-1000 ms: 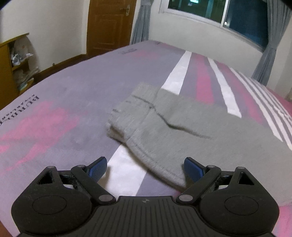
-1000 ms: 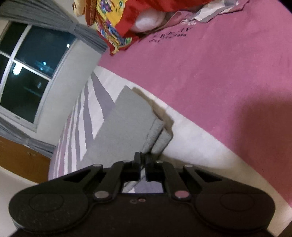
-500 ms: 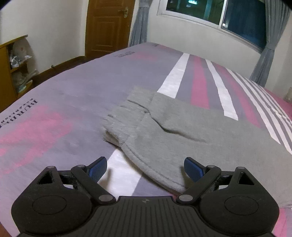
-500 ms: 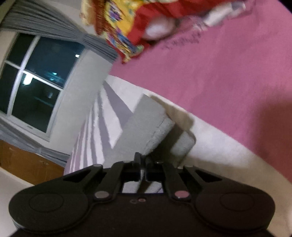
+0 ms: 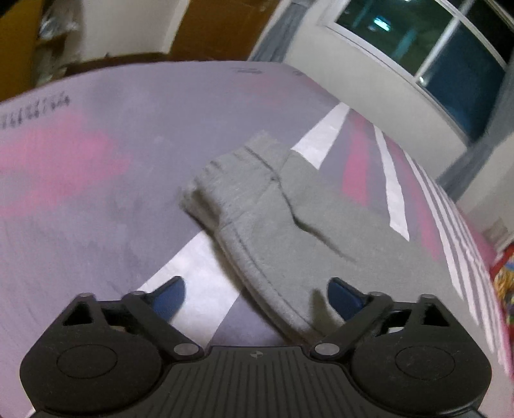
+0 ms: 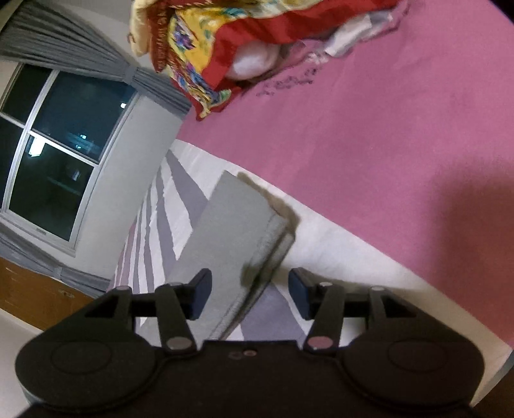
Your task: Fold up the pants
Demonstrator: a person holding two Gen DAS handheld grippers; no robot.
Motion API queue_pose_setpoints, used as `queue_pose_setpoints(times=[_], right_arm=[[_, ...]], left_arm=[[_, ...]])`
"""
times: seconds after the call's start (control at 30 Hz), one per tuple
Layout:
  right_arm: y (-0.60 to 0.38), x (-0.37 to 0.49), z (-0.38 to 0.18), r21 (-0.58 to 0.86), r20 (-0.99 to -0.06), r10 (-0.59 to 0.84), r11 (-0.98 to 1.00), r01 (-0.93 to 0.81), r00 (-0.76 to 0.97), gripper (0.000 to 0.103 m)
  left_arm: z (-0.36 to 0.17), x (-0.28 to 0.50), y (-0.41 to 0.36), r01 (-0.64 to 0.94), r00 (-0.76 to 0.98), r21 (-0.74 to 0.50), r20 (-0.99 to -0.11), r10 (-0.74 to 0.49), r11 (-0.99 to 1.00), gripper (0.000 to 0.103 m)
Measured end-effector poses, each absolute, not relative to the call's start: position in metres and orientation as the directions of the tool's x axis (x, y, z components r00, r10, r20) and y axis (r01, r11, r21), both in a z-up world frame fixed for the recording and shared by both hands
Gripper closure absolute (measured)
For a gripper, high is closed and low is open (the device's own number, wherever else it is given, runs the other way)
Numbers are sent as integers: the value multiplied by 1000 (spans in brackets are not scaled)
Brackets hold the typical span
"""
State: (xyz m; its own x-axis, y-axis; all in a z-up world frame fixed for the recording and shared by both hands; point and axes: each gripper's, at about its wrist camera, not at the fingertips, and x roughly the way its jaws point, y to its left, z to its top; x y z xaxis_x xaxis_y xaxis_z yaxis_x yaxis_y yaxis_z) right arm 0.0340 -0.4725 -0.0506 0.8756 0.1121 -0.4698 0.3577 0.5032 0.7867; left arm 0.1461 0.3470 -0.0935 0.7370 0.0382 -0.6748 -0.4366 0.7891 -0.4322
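Grey sweatpants (image 5: 289,225) lie folded on the striped bedsheet (image 5: 96,199). In the left wrist view their waistband end points toward the far left, and the near hem runs down between my blue pads. My left gripper (image 5: 257,297) hangs just above that near edge, its jaws opening wide, pads off the cloth. In the right wrist view the pants (image 6: 231,231) show a layered folded edge. My right gripper (image 6: 250,294) is over that edge with its jaws opening; the cloth lies between them, not pinched.
A red and yellow patterned blanket (image 6: 218,41) is heaped at the bed's far end on the pink part of the sheet (image 6: 369,144). A window (image 5: 427,54) with grey curtains, a wooden door (image 5: 208,29) and a shelf (image 5: 19,41) stand beyond the bed.
My right gripper, shut before, has opened and let the folded edge lie on the bed. My left gripper has rolled and sunk a little toward the pants' near edge.
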Motion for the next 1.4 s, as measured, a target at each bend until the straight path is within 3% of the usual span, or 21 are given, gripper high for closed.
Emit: queue_pose_setpoints(times=[0.57,0.77,0.8,0.9,0.97,1.03,1.4], right_arm=[[-475,51,-65,839,-383,141,467,280,913,50],[-463,73,-53,748,-459,103,581,322,882,53],[-462,75,-50,751,-454,135,589,297,881,93],[-454,71,-33,726,-402,169,658,200,900,92],[-473,77,-52,708,-514,123,620,338,849,92],[-482,81,-65,746,-521,160,563,356,839,93],[-417,101,9,548,-568,44,766,337,822,90]], left_arm=[[-121,196,360,-526,725,-501,-686,55,687,0],[-119,208,349,-487,702,-420,-710,57,765,0],[-119,210,347,-470,698,-398,-714,56,787,0],[-118,215,340,-424,689,-334,-722,61,842,0],[-118,217,336,-408,690,-302,-720,74,861,0],[-116,217,333,-403,695,-288,-714,86,869,0],[-104,191,336,-338,715,-228,-693,91,913,0]])
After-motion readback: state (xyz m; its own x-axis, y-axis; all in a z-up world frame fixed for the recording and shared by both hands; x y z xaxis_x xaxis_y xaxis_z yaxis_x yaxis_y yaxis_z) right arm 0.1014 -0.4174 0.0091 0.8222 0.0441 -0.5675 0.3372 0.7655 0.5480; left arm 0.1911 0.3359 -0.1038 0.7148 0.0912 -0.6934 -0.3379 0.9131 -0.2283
